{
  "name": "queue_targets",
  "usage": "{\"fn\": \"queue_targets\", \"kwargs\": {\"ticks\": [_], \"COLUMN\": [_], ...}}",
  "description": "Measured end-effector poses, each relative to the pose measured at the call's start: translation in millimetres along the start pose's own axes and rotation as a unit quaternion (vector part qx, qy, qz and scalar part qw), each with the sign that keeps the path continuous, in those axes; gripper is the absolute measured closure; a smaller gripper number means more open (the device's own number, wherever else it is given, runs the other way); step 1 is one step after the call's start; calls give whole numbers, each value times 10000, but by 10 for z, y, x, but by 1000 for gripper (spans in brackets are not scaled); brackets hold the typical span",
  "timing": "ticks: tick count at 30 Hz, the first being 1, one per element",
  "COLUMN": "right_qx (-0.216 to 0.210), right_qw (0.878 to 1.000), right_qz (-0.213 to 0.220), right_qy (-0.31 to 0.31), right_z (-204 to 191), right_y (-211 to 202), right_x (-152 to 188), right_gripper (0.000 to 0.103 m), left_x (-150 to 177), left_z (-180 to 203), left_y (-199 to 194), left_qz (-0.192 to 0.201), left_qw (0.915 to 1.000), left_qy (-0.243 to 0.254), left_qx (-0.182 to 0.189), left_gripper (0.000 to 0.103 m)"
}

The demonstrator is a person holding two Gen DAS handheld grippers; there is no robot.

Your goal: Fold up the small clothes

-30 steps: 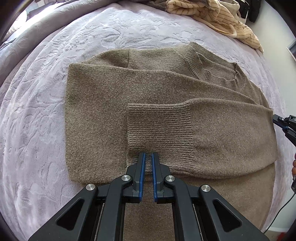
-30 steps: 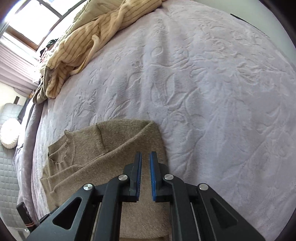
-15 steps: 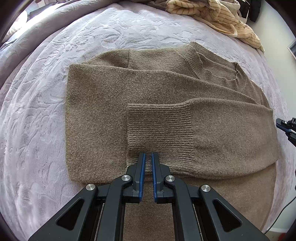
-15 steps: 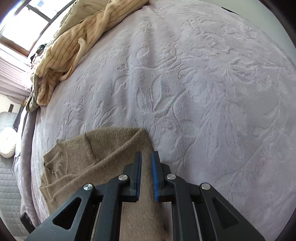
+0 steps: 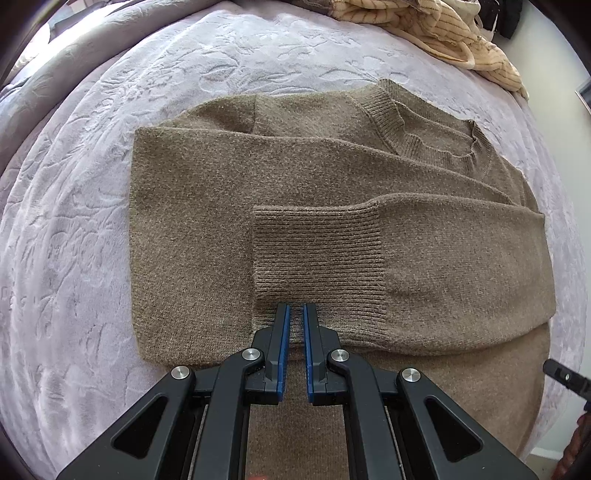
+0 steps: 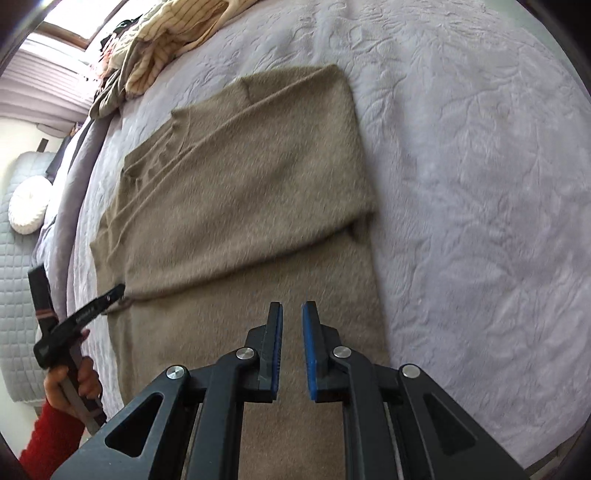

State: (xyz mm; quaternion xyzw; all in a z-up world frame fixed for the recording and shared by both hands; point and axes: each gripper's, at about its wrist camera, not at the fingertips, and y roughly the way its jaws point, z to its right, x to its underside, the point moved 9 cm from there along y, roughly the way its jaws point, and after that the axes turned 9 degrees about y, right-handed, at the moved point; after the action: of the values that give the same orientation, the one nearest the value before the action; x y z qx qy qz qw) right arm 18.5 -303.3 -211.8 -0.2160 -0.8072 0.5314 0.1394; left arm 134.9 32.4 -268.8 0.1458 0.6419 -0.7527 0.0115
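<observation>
A brown knit sweater [image 5: 207,221] lies flat on the lilac bedspread [image 5: 74,221], both sleeves folded across its chest and the ribbed cuff [image 5: 317,254] on top. My left gripper [image 5: 297,314] is shut, its tips at the cuff's near edge; whether fabric is pinched I cannot tell. In the right wrist view the sweater [image 6: 240,184] stretches away, and my right gripper [image 6: 291,310] hovers above its lower body, jaws a narrow gap apart with nothing between them. The left gripper [image 6: 118,290] touches the sleeve's edge there, held by a hand in a red sleeve [image 6: 70,380].
Cream striped clothes [image 5: 443,33] are heaped at the bed's far end, also visible as a pile [image 6: 166,33] below a window. A grey quilted panel [image 6: 18,280] with a round white cushion [image 6: 29,210] stands beside the bed. Part of the right gripper [image 5: 563,374] shows at the edge.
My right gripper has left the sweater's shoulder edge and swung back over its lower body, bringing the whole garment into view. The left gripper and the sweater have not moved.
</observation>
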Motion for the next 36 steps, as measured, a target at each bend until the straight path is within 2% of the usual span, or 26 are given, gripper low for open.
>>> {"fn": "queue_targets", "kwargs": {"ticks": [3, 4, 5, 6, 9, 12, 15, 19, 20, 21, 23, 25, 26, 27, 28, 31, 32, 34, 36], "right_qx": [-37, -47, -67, -90, -119, -133, -142, -83, -57, -32, 23, 69, 77, 76, 67, 56, 49, 48, 29], "right_qw": [9999, 9999, 9998, 9998, 9997, 9997, 9997, 9997, 9997, 9997, 9995, 9994, 9993, 9992, 9992, 9991, 9990, 9989, 9988], "right_qz": [-116, -136, -147, -147, -158, -144, -122, -142, -159, -187, -241, -299, -330, -356, -371, -377, -389, -402, -390], "right_qy": [-41, -63, -80, -93, -127, -149, -157, -179, -178, -178, -185, -185, -177, -169, -164, -205, -218, -255, -302], "right_z": [-52, -61, -82, -97, -156, -191, -202, -173, -160, -148, -131, -125, -127, -134, -151, -207, -228, -269, -311], "right_y": [2, -9, -18, -29, -58, -100, -152, -182, -179, -173, -157, -139, -132, -127, -122, -116, -104, -88, -89], "right_x": [186, 223, 259, 285, 322, 349, 374, 430, 447, 467, 505, 539, 555, 562, 574, 565, 563, 557, 559], "right_gripper": [79, 71, 63, 61, 61, 61, 61, 61, 61, 61, 61, 61, 61, 61, 61, 61, 61, 61, 61], "left_x": [1, 16, 32, 53, 76, 27, -106, -383, -464, -544, -678, -768, -777, -781, -795, -755, -741, -724, -623], "left_z": [-2, 8, 21, 26, 39, -97, -416, -947, -1065, -1151, -1277, -1302, -1264, -1225, -1196, -1228, -1284, -1360, -1408], "left_y": [-79, -115, -144, -170, -273, -402, -499, -407, -352, -297, -169, -60, 3, 30, 20, 55, 92, 77, -29], "left_qz": [65, 71, 65, 30, 91, 206, 440, 479, 481, 485, 454, 401, 325, 332, 391, 483, 444, 504, 502], "left_qw": [9999, 9999, 9999, 9999, 9999, 9993, 9974, 9939, 9928, 9916, 9908, 9919, 9929, 9933, 9938, 9952, 9949, 9918, 9916], "left_qy": [-66, -66, -56, -54, 71, -14, -360, -920, -1062, -1177, -1270, -1204, -1147, -1102, -1039, -820, -878, -1171, -1190], "left_qx": [74, 94, 130, 106, -75, -321, -446, -382, -284, -223, -130, -88, -1, 113, 109, -240, -227, 50, -30], "left_gripper": [95, 91, 49, 2, 2, 2, 2, 2, 5, 15, 22, 47, 71, 88, 89, 89, 89, 89, 89]}}
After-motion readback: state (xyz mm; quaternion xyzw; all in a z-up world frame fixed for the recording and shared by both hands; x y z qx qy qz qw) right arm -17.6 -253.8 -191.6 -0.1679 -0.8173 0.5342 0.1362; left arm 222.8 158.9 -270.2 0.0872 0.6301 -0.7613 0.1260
